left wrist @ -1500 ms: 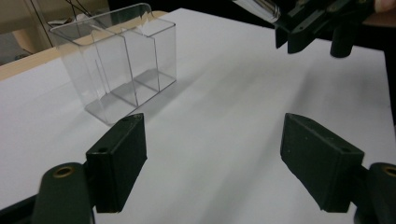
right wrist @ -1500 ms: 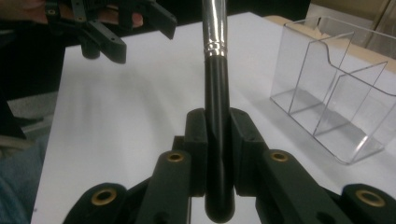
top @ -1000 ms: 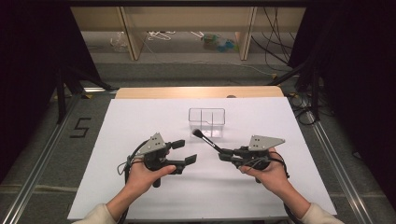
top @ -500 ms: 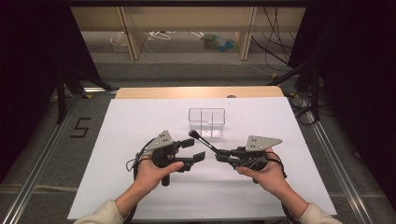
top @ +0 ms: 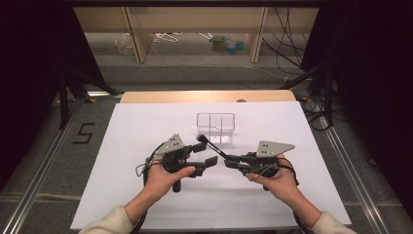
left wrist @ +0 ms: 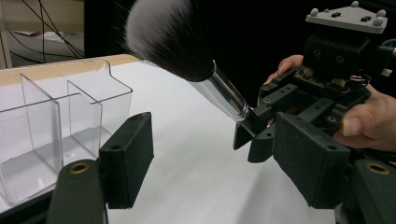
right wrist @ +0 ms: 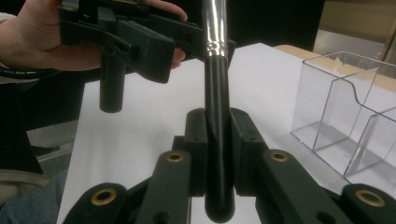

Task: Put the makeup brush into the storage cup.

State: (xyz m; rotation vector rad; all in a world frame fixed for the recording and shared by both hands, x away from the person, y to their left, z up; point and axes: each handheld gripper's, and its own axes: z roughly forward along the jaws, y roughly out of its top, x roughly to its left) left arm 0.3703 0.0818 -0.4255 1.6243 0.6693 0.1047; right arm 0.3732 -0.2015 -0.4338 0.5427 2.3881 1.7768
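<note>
Near the clear box (top: 215, 127) on the counter (top: 136, 131), the right claw (top: 229, 161) grips a brush (top: 210, 145) by its handle, bristles raised toward the box. Beside it, the left claw (top: 213, 159) stands wide, holding nothing. Judging by this, the brush is picked up; placing it in the box remains.

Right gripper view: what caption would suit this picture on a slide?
Right gripper clamps a makeup brush by its black handle, beside a clear divided box on the white table.

makeup brush (top: 210, 145) | black handle, silver ferrule, dark bristles | tilted, bristles up, above table
</note>
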